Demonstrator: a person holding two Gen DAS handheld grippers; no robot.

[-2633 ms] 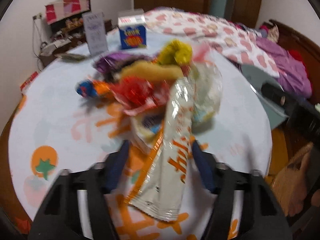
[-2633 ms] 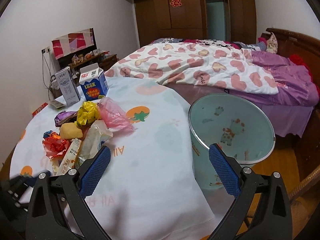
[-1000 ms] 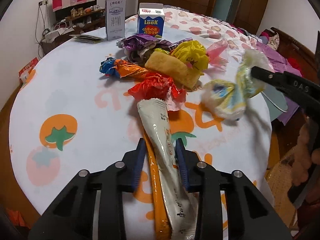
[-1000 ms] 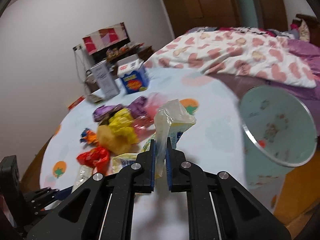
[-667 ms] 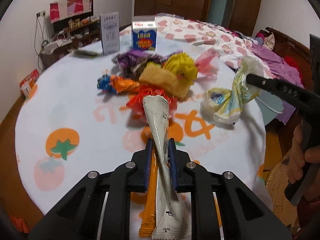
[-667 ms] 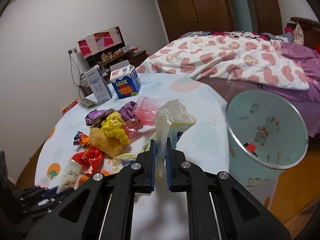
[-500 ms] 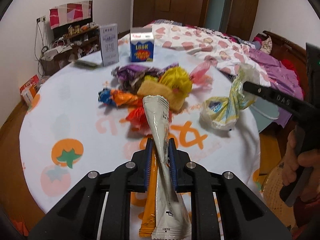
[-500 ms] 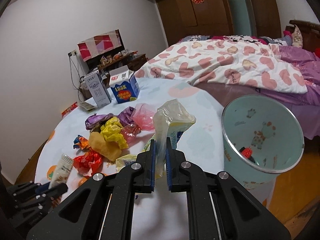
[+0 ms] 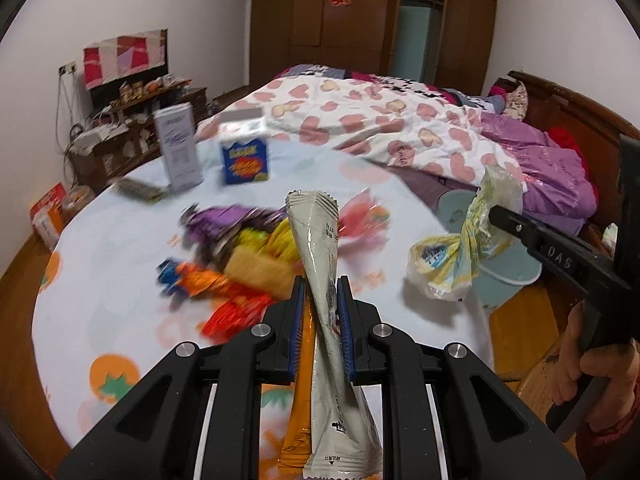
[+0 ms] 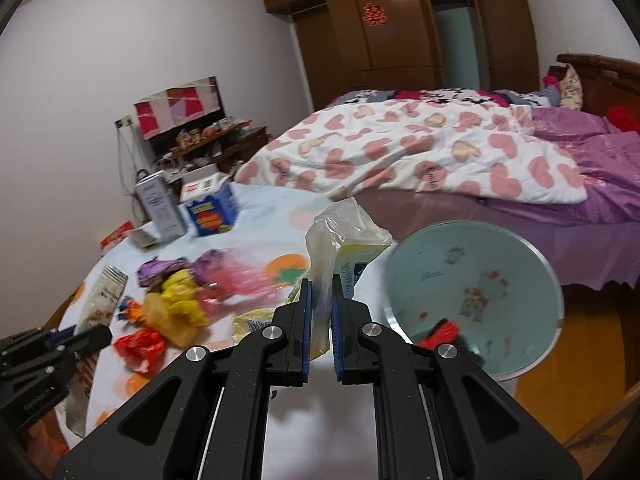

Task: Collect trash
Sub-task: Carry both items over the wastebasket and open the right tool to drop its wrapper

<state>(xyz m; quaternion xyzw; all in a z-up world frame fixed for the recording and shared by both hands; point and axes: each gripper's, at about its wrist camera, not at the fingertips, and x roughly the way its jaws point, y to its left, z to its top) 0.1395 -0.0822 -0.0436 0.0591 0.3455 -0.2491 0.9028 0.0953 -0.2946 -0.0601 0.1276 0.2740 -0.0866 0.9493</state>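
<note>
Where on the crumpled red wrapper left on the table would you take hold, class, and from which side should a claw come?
Grip the red wrapper on a raised crumpled fold, coming from above. It lies low on the table with the yellow wrapper close beside it, so a sideways approach would likely nudge the pile. Both claws are busy now: the left claw holds the long white packet, the right claw the clear bag.

Motion-blurred wrapper pile [image 9: 240, 256], carton lettering [image 9: 244, 162] unreadable

Long white wrapper [image 9: 320, 264] upright, crumpled clear bag [image 10: 344, 240] aloft beside bin [image 10: 472, 300].
</note>
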